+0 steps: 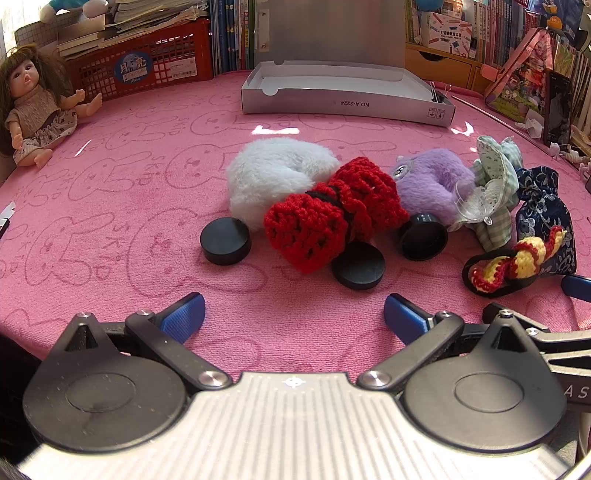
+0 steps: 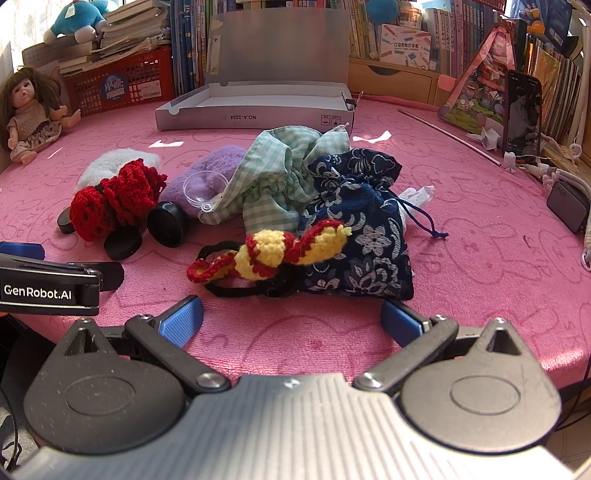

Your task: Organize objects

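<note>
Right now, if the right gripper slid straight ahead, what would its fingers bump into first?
Probably the red-and-yellow crocheted piece on its black band, lying centred ahead of the open right gripper; the dark blue floral pouch sits just behind. Depth is uncertain.

Before me lies a table covered with a pink cloth (image 1: pixel 110 229) printed all over with faint rabbit outlines, and sunlight falls on it in bright patches near the far side. Along the back runs a packed row of upright books (image 2: pixel 373 29), their spines mostly blue and white. To the left stands a red plastic crate (image 1: pixel 147 70) heaped with loose papers and booklets (a blue plush toy (image 2: pixel 79 18) sits on top of the pile), and a doll (image 1: pixel 35 107) with brown hair sits at the cloth's left edge. A wooden drawer unit (image 2: pixel 391 79) stands below the books, right of centre.
</note>
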`<state>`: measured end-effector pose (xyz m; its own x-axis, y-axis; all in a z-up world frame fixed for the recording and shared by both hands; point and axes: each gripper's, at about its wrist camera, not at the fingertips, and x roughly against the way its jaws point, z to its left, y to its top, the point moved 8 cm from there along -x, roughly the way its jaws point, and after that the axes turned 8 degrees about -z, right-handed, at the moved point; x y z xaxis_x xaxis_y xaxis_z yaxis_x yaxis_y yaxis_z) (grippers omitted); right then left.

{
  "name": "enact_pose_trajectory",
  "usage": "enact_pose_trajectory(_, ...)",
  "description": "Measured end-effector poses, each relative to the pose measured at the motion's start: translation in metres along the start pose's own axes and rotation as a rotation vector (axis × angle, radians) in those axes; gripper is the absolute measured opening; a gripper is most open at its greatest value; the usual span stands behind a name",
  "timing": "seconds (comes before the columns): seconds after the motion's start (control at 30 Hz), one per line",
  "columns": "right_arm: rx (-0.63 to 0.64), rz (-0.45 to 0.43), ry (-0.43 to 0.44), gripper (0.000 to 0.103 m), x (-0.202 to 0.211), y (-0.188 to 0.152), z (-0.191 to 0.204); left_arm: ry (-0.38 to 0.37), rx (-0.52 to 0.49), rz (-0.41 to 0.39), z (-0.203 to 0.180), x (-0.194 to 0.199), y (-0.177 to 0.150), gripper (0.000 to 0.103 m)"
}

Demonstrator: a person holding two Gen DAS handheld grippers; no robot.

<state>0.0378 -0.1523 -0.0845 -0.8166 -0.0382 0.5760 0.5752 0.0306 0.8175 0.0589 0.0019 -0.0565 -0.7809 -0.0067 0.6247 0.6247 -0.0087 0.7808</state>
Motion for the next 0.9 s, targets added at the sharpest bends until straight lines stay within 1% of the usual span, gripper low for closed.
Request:
enact_pose_trajectory(0.57,0.0,0.002,-0.001,0.103,0.0012,-0.0005,0.0017,-0.001,-0.001,0.0,-0.0002,0.0,-0.0002,0.103)
enact_pose_trajectory(0.9,0.005,0.022,0.008,0.103,-0.0008,0.0009,-0.0003,-0.002,-0.002,-0.003,-0.0007,0.0009,-0.0019,0.103)
